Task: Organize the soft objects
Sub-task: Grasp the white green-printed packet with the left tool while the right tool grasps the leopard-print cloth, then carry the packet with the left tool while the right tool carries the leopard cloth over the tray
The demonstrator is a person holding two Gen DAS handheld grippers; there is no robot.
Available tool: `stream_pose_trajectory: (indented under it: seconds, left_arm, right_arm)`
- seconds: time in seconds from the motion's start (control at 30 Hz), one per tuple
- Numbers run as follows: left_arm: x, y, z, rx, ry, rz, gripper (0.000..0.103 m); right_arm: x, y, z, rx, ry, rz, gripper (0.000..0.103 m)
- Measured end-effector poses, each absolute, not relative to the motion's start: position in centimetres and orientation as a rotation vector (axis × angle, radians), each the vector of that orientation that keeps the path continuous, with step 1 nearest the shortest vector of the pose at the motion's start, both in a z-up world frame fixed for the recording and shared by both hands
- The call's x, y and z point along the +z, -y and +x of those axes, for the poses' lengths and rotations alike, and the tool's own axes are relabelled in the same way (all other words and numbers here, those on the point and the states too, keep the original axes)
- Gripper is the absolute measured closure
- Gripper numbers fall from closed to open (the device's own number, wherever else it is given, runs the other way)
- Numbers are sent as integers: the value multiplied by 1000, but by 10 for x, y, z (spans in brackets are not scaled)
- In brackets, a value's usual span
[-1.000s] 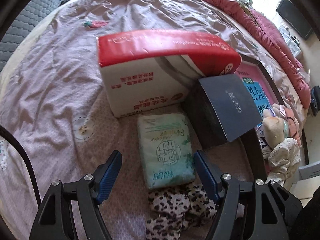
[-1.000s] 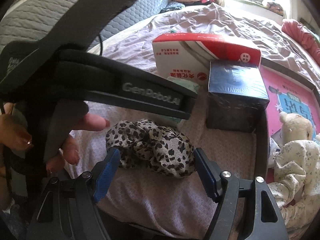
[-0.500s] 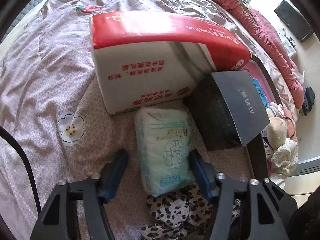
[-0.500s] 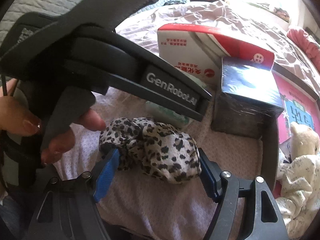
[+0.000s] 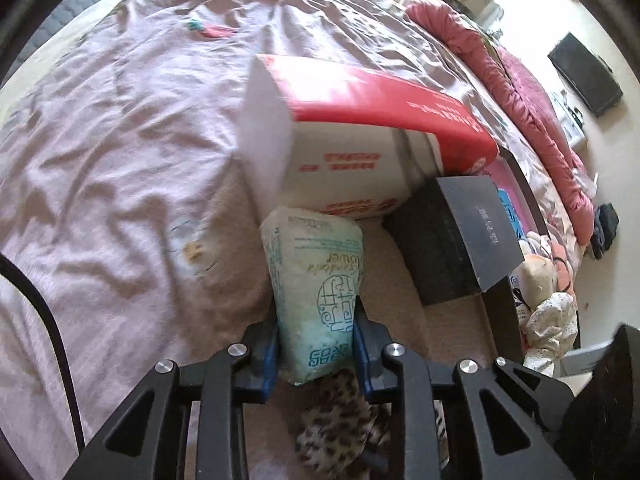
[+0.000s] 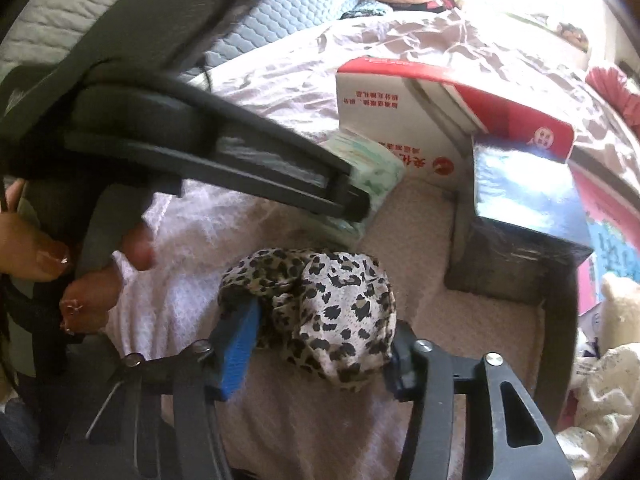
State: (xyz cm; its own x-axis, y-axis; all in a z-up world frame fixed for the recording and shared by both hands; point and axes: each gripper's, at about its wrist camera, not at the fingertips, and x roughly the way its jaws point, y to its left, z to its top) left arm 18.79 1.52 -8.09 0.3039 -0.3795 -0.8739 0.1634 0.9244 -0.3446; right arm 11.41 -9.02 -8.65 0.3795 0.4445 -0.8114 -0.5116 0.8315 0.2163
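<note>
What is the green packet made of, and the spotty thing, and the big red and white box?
The packet looks like thin, soft plastic wrap: it dents and creases where the left gripper squeezes it. The spotty thing seems to be light woven cloth, bunched in folds. The box looks like smooth printed cardboard, with flat faces and sharp edges.

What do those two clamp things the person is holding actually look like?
Each gripper is black plastic with angular, cut-out arms, silver screw heads and blue ribbed pads on its fingers. The left gripper trails a black cable. The right gripper has the same build. Seen from it, the left one's body is long and dark. The left hand is bare, nails painted reddish-brown.
</note>
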Motion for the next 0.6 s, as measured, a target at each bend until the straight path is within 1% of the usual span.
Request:
stream_pose_trajectory:
  seconds: [0.03, 0.07, 0.13, 0.17, 0.23, 0.37, 0.6]
  left_arm:
    - [-80, -19, 186, -353, -1205, -213, 73]
    - [-79, -23, 182, -343, -1196, -222, 73]
    - [-74, -32, 174, -335, -1176, -240, 73]
    - [-71, -37, 170, -328, -1160, -257, 72]
    - [-63, -43, 163, -316, -1133, -259, 73]
    - [-45, -50, 153, -260, -1082, -249, 72]
    - [-14, -36, 139, -265, -1007, -247, 72]
  right_arm:
    - [-87, 92, 116, 616, -1015, -64, 57]
    - [-86, 93, 116, 618, -1012, -54, 59]
    - [-84, 95, 117, 619, -1005, -44, 68]
    - [-82, 95, 117, 617, -996, -42, 69]
    - [-79, 99, 114, 618, -980, -35, 76]
    - [-67, 109, 112, 605, -936, -7, 79]
    - [-35, 139, 91, 577, -856, 27, 79]
